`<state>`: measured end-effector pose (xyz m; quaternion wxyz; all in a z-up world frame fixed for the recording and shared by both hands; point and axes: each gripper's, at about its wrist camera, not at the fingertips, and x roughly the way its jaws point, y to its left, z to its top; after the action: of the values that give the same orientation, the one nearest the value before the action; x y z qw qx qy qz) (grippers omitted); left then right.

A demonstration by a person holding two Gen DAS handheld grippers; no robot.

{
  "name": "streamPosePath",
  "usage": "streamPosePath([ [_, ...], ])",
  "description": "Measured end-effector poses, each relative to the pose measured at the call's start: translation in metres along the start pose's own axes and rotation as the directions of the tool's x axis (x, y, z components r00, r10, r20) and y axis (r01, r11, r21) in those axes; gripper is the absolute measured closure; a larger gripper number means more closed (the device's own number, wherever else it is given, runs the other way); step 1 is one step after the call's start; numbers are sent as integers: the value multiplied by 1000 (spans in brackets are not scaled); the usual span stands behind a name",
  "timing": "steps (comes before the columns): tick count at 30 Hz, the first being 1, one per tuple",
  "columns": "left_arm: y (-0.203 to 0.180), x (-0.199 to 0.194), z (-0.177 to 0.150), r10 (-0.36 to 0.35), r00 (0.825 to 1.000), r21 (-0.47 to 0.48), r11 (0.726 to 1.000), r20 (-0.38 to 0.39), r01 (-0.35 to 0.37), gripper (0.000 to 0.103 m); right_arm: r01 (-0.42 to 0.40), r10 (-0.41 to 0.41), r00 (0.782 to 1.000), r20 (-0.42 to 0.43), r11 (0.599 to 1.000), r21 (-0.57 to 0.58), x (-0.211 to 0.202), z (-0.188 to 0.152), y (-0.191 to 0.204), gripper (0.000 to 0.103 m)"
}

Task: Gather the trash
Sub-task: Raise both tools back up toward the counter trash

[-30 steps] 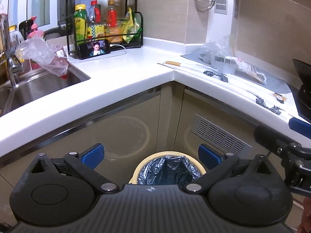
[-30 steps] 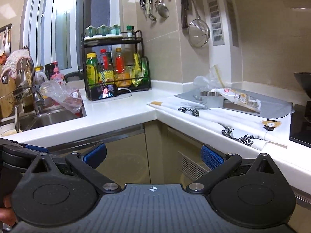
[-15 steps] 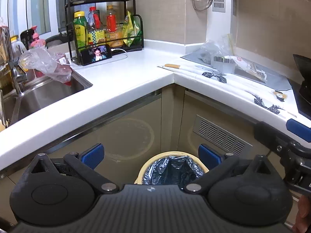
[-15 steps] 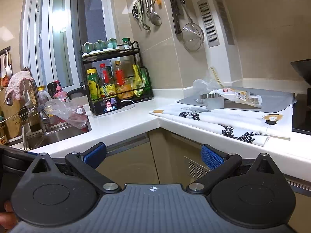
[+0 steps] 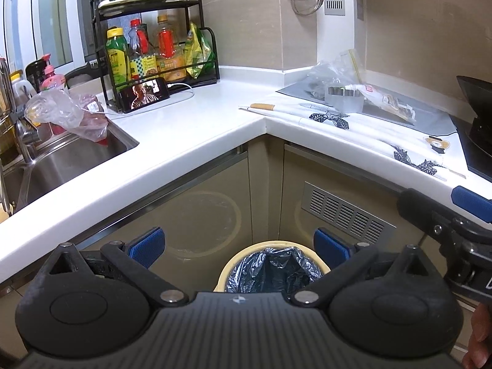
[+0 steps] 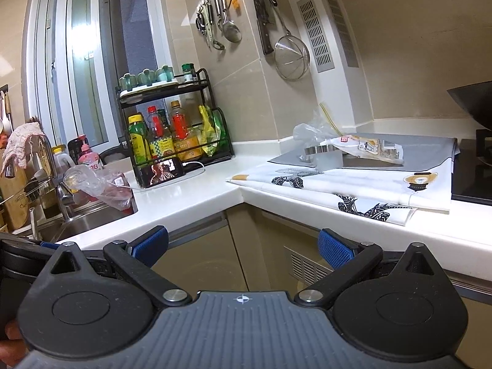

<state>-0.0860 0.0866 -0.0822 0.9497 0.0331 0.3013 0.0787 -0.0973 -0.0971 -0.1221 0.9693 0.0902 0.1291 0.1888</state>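
Left wrist view: left of the trash bin (image 5: pixel 272 266), a plastic bag (image 5: pixel 66 113) hangs over the sink (image 5: pixel 73 166). The left claw (image 5: pixel 238 244) spreads wide above the bin. The right claw (image 6: pixel 243 243) gapes empty; wrappers (image 6: pixel 366 147) lie on the table (image 6: pixel 190 193) beyond.

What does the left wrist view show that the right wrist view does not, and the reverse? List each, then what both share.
Only the left wrist view: the bin with its black liner on the floor, and the right gripper at the edge. Only the right wrist view: hanging utensils and a cloth on the tap. Both: the bottle rack, phone, sink bag and snack packet.
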Motion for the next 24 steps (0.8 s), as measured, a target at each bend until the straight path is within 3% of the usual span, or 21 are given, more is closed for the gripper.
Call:
streamPosePath([
  [5,-1,-2,5,-7,1000,-1,1000,7,7,0,3,-3,1000,-18,1000,14,0,8,-5,0],
  [13,-11,-2,30,-44,998,0,999,47,44,0,44,-40,999,-30,991,130,7,39,-29,0],
  [18,-19,8,60,-55,996,-8,998,70,56,0,35,-38,999,29,994,103,17,67,-40,0],
  [24,-36,40,114,-85,992,-6,996,95,86,0,71,-82,996,42,971,227,56,106,-79,0],
])
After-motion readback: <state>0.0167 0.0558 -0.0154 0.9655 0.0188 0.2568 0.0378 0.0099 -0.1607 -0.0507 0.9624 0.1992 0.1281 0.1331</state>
